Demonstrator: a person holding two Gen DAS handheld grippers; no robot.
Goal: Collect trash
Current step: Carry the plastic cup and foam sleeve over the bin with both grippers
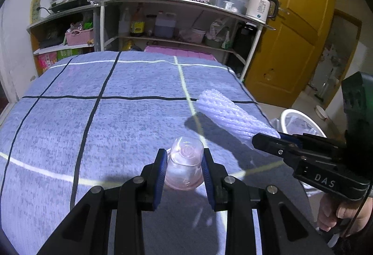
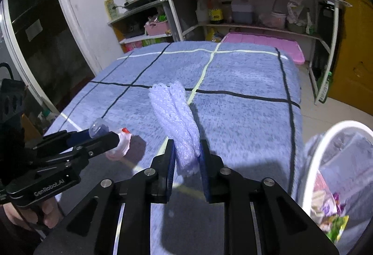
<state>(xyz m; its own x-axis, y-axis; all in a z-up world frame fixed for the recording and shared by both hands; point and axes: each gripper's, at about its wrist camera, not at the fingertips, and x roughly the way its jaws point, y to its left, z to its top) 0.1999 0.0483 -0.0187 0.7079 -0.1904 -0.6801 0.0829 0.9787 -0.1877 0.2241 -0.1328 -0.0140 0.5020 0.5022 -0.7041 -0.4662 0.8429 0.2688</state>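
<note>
My left gripper is shut on a small clear plastic cup with pinkish residue, held just above the blue checked tablecloth. In the right wrist view the same cup shows at the left in the left gripper. My right gripper is shut on a white foam net sleeve, lifted over the cloth; it shows in the left wrist view at the right, held by the right gripper. A white-rimmed trash bin with a bag stands at the right, off the table's edge; its rim also shows in the left wrist view.
Wrappers lie inside the bin. Behind the table stand kitchen shelves with bottles, a kettle and a pot. A yellow door is at the right. A pink mat lies beyond the table's far edge.
</note>
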